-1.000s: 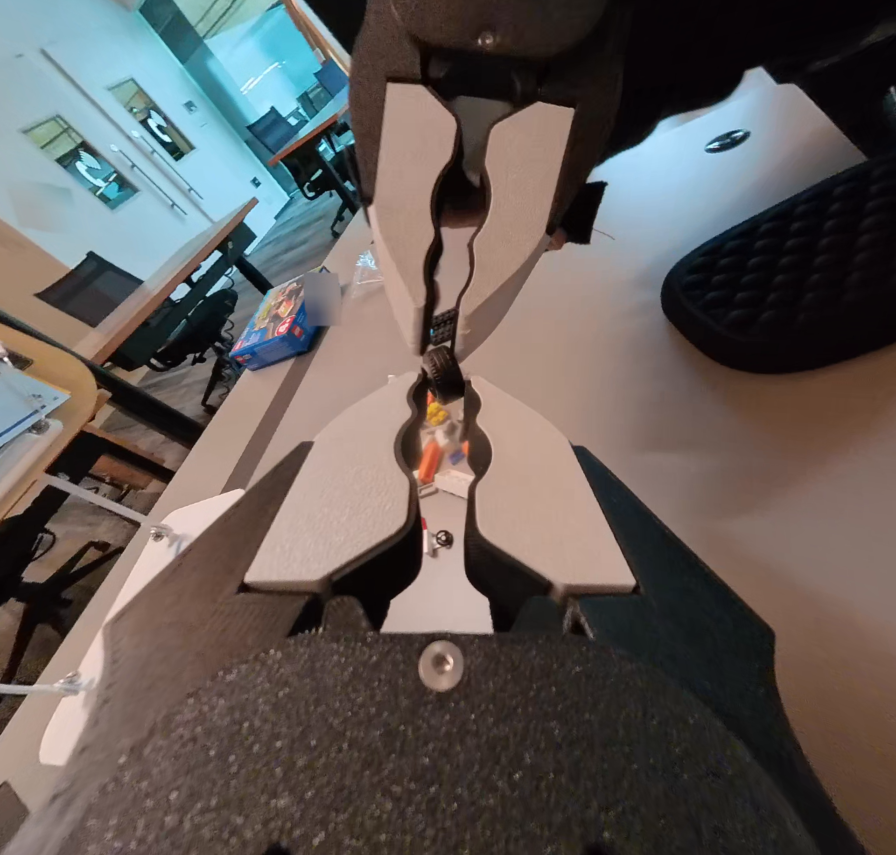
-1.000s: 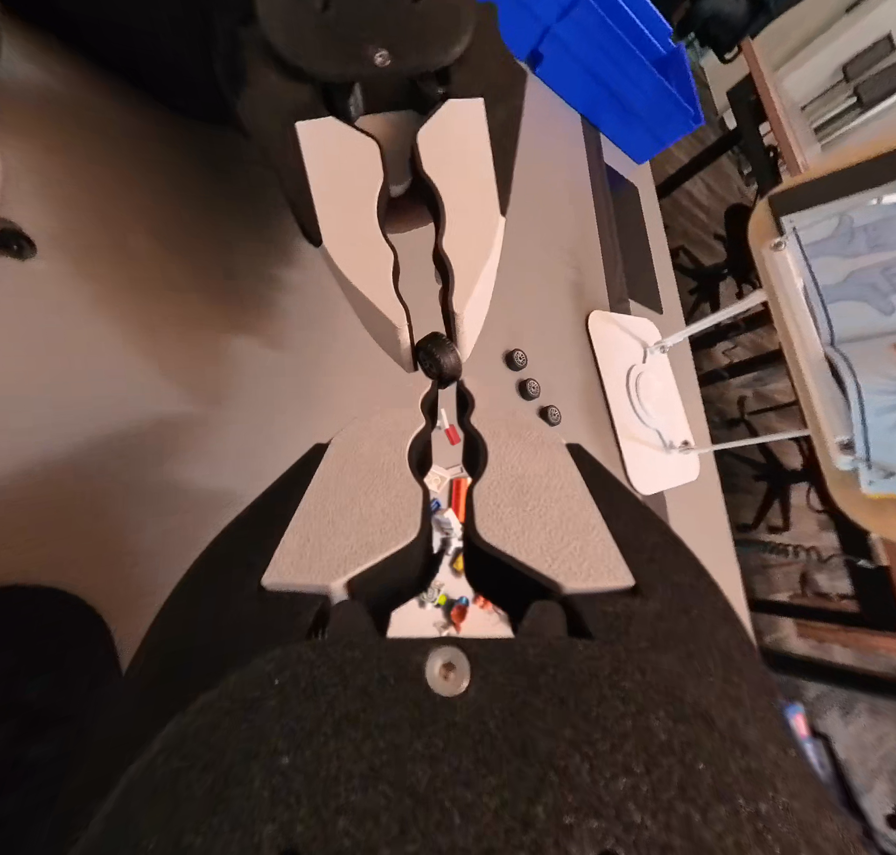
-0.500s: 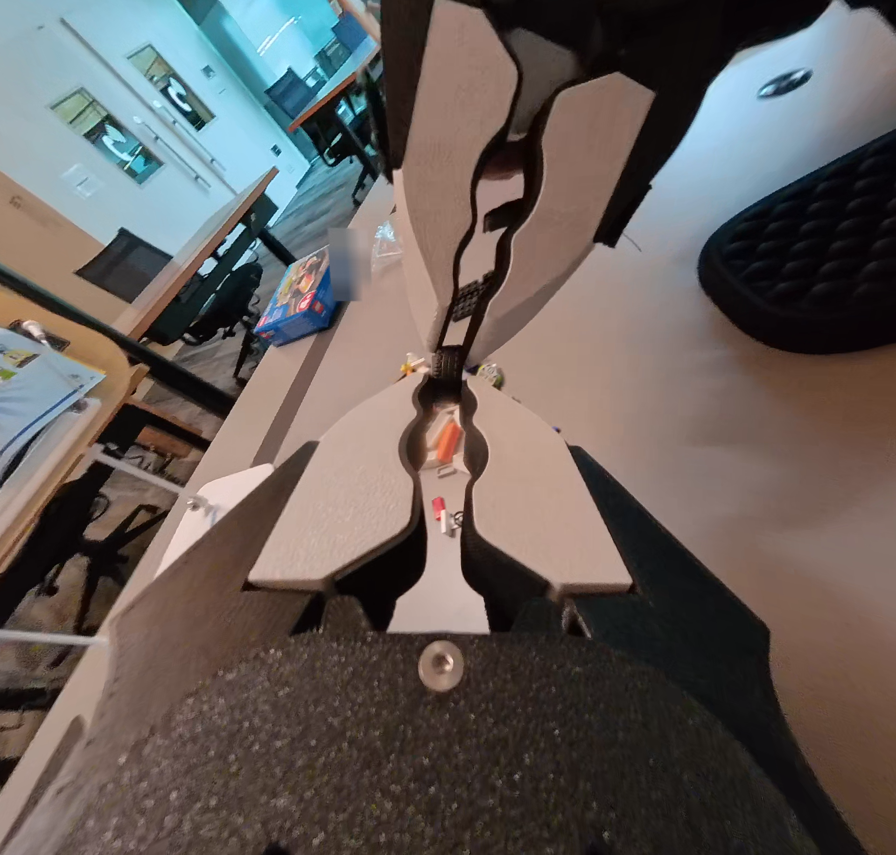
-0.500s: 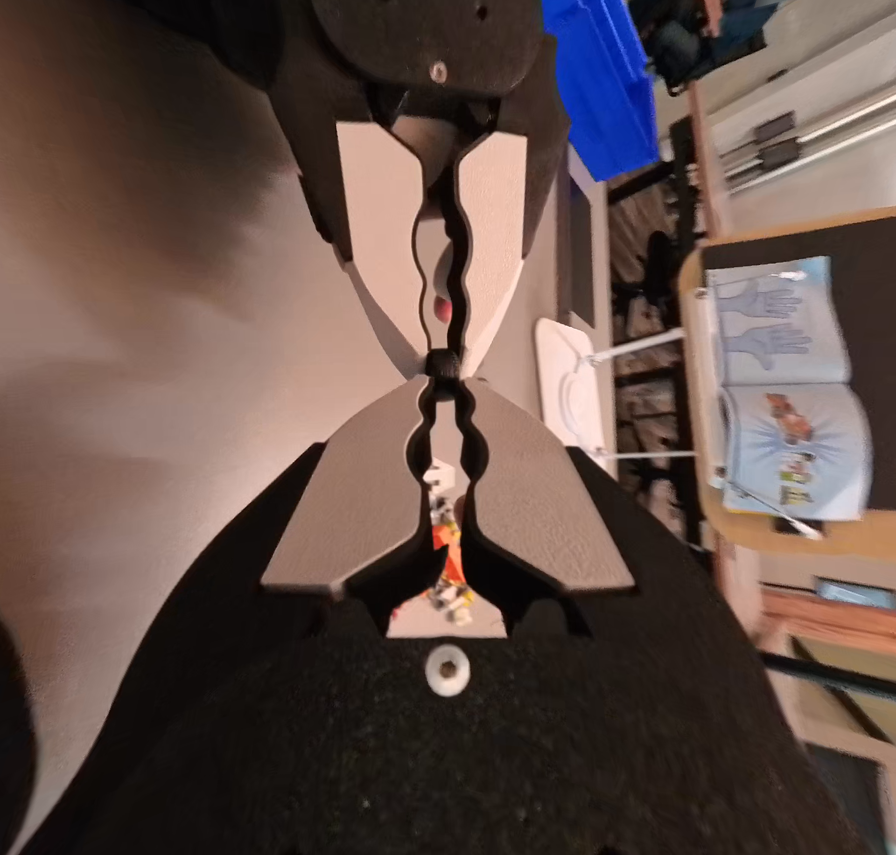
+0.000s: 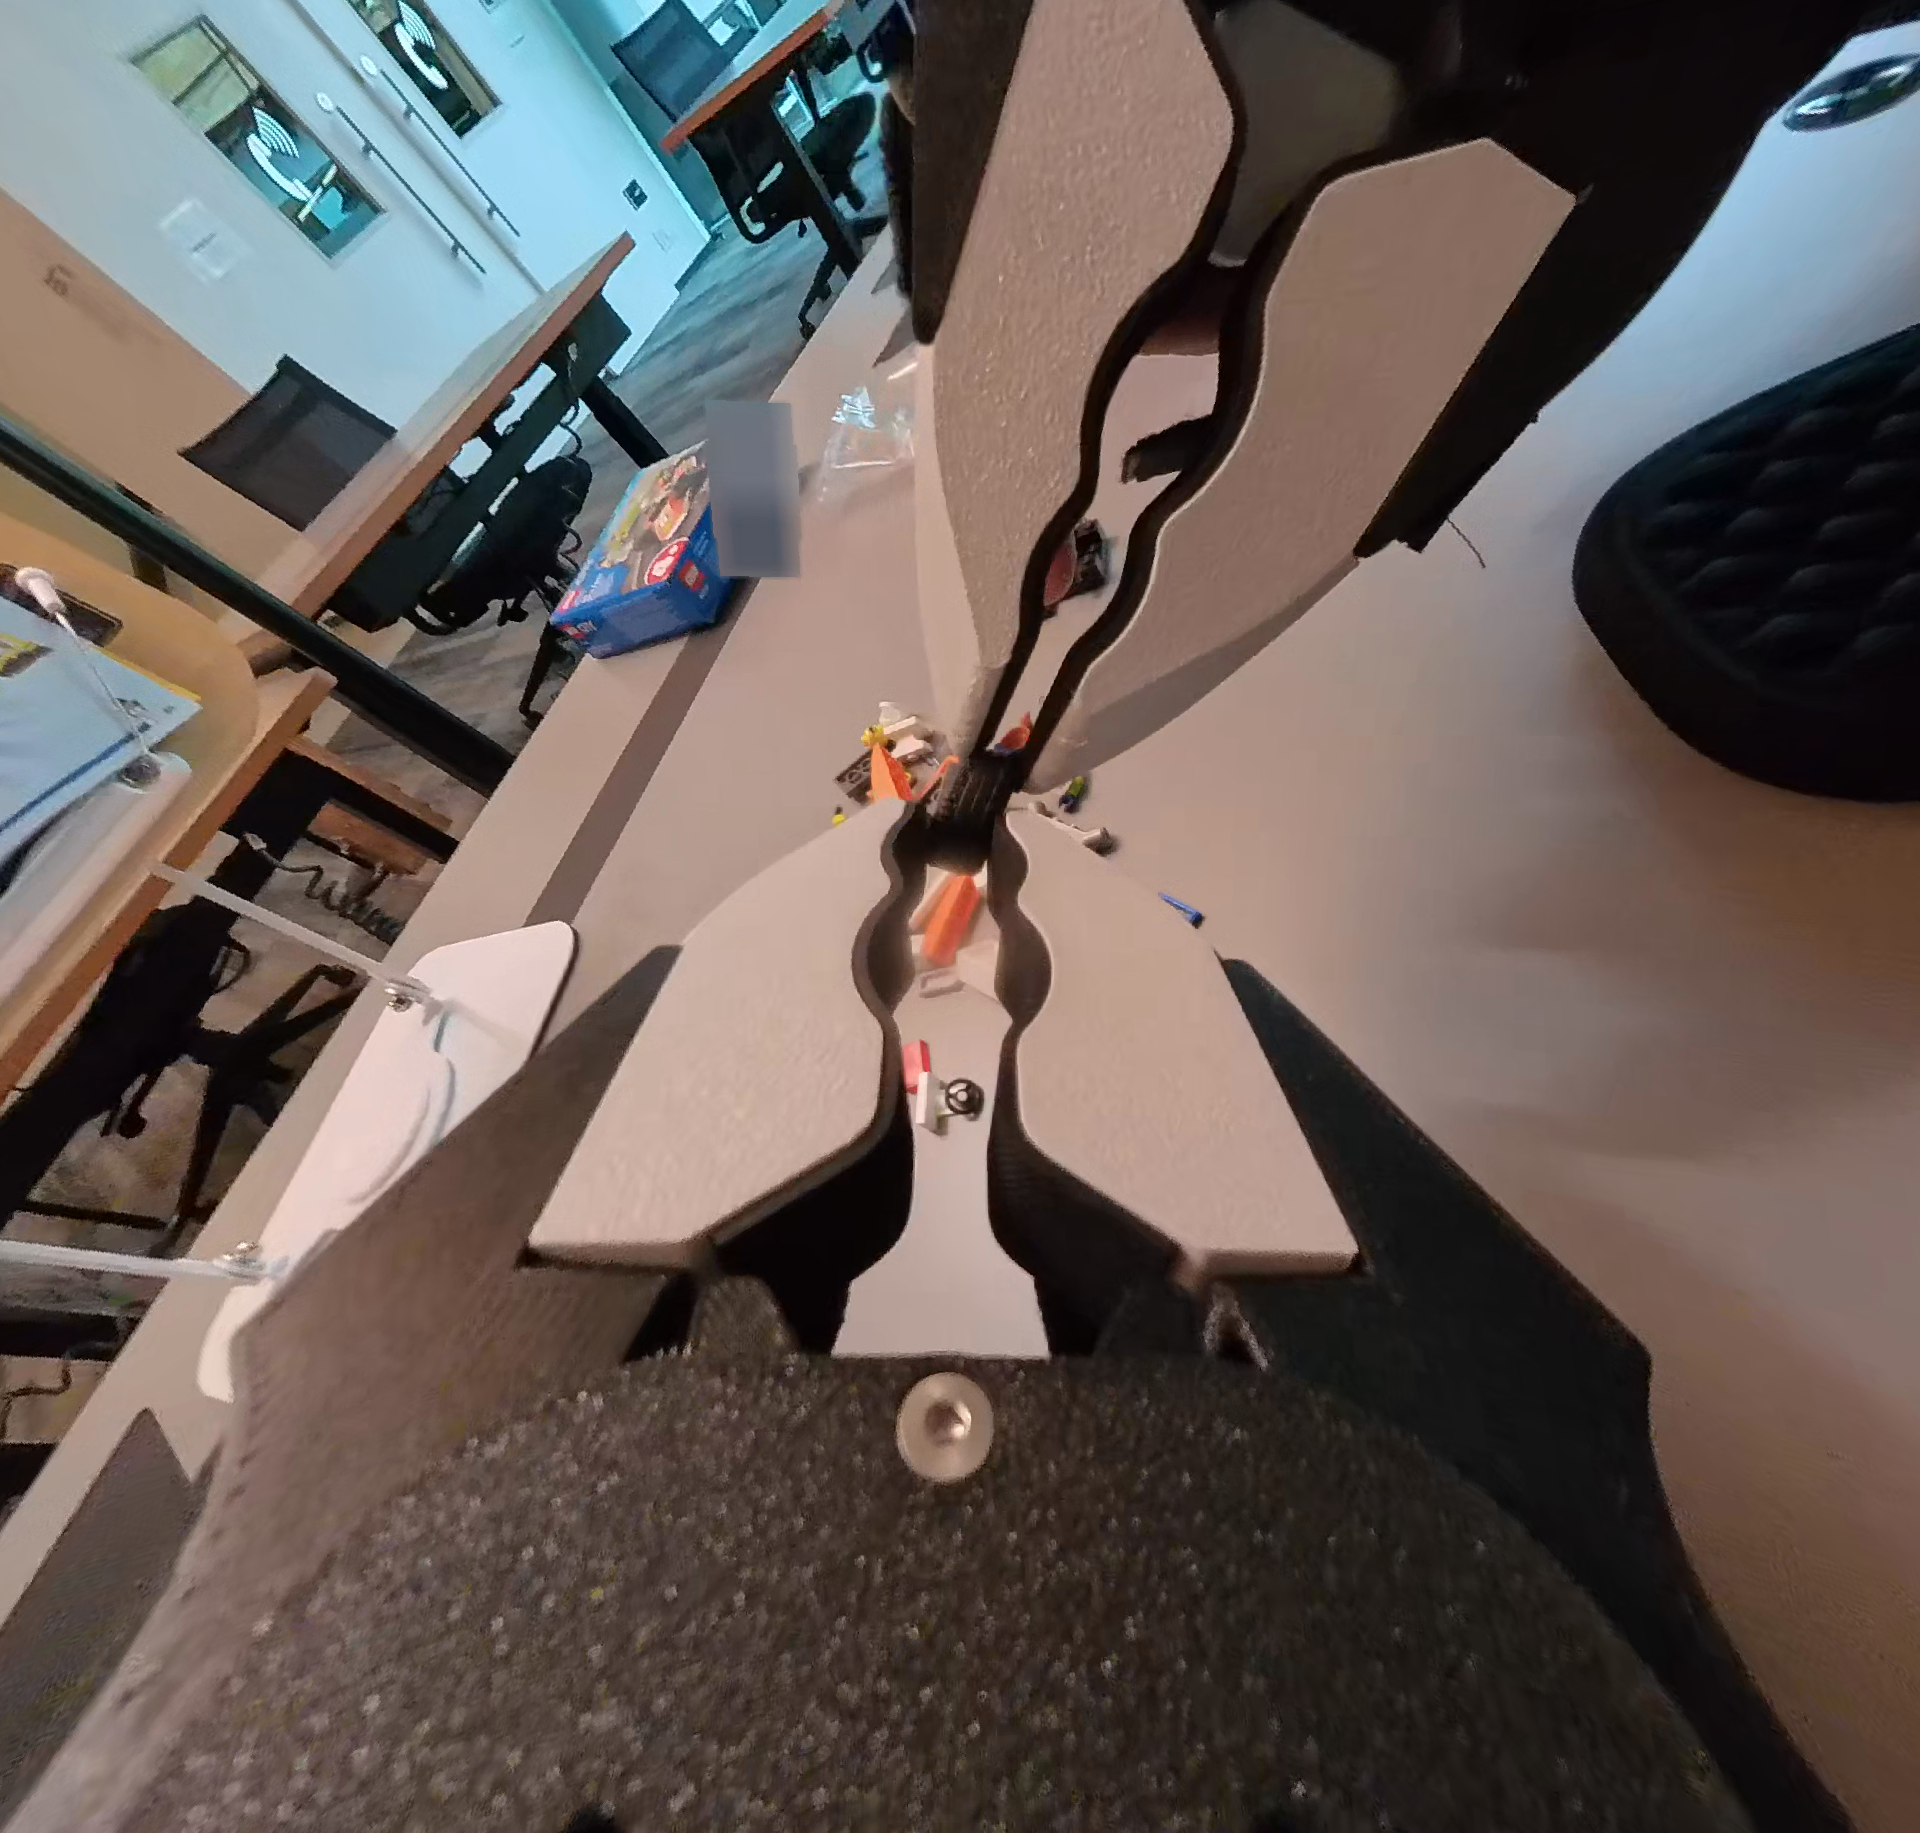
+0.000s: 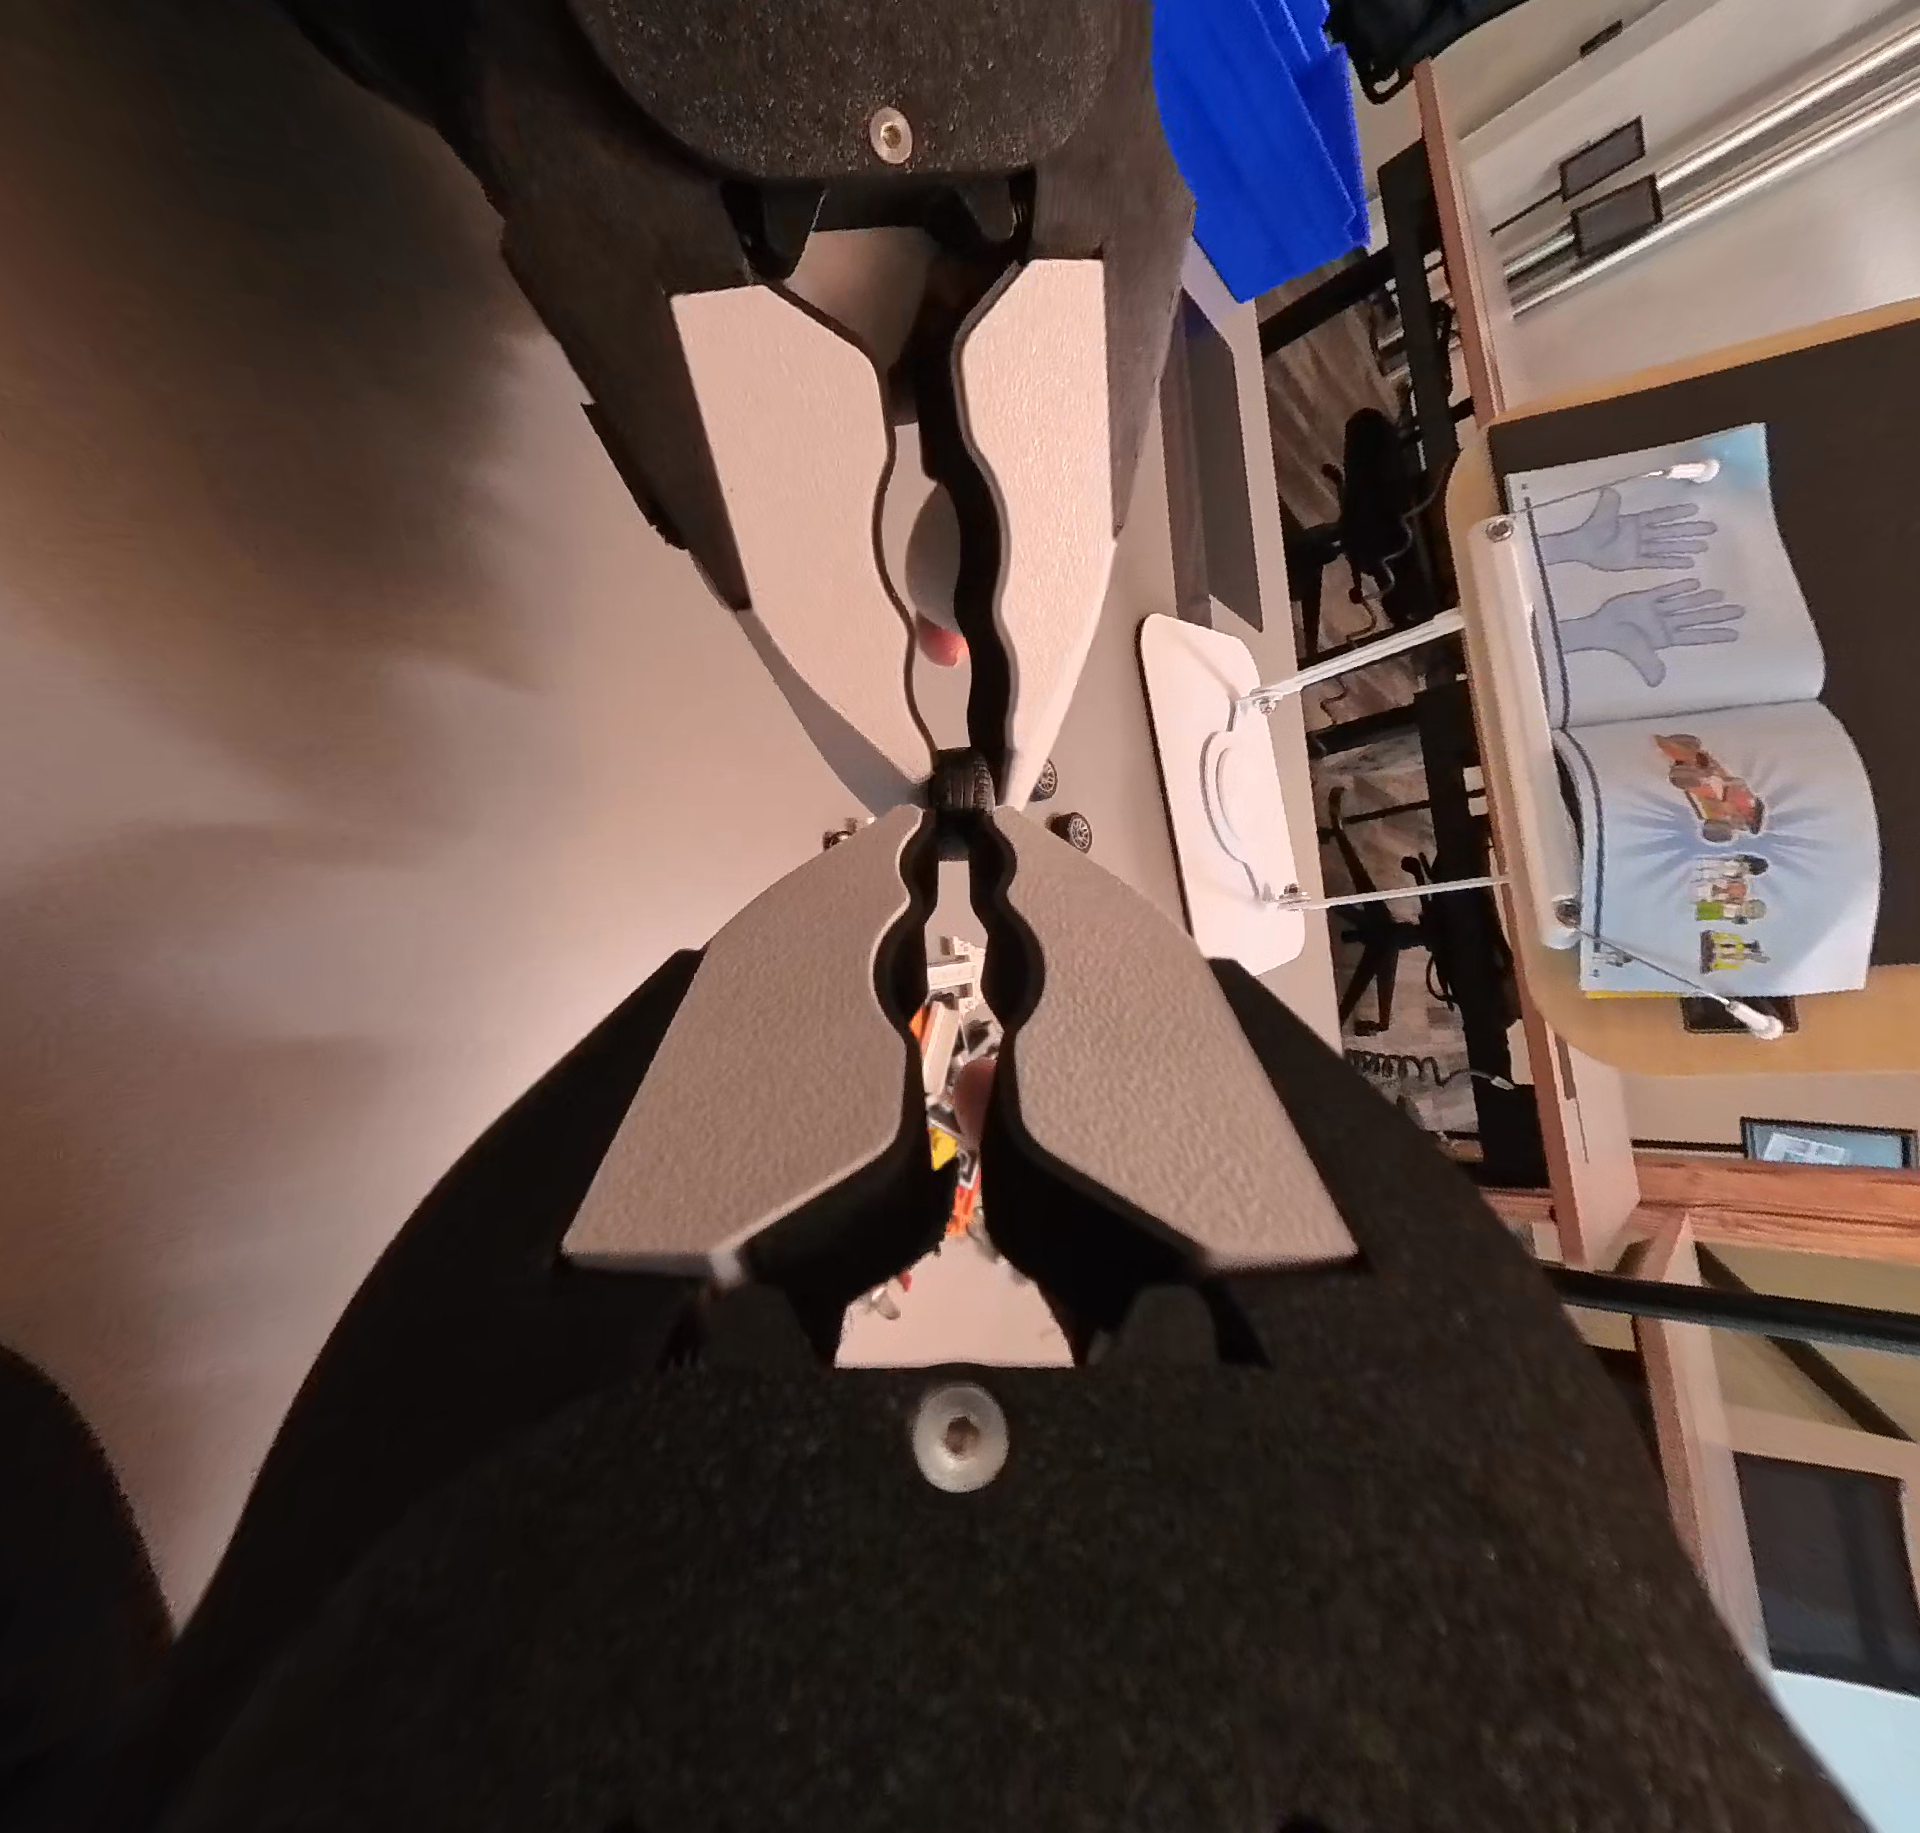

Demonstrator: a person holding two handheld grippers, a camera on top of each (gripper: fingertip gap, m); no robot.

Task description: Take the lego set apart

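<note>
Loose bricks (image 6: 951, 1087) behind the jaws are mostly hidden; the blue bin (image 6: 1236, 69) is cut off by the top edge.

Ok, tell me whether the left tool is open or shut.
Shut: the left tool pinches the small black rubber wheel at its tips.

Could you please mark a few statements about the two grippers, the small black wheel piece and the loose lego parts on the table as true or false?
1. Both the left gripper and the right gripper pinch the small black wheel piece tip to tip. True.
2. The wheel piece rests on the pale table. False: it is held in the air above it.
3. Loose lego parts, including an orange brick, lie on the table beneath the grippers. True.
4. The blue lego box sits inside a blue bin. False: it lies on the table near its edge.
</note>
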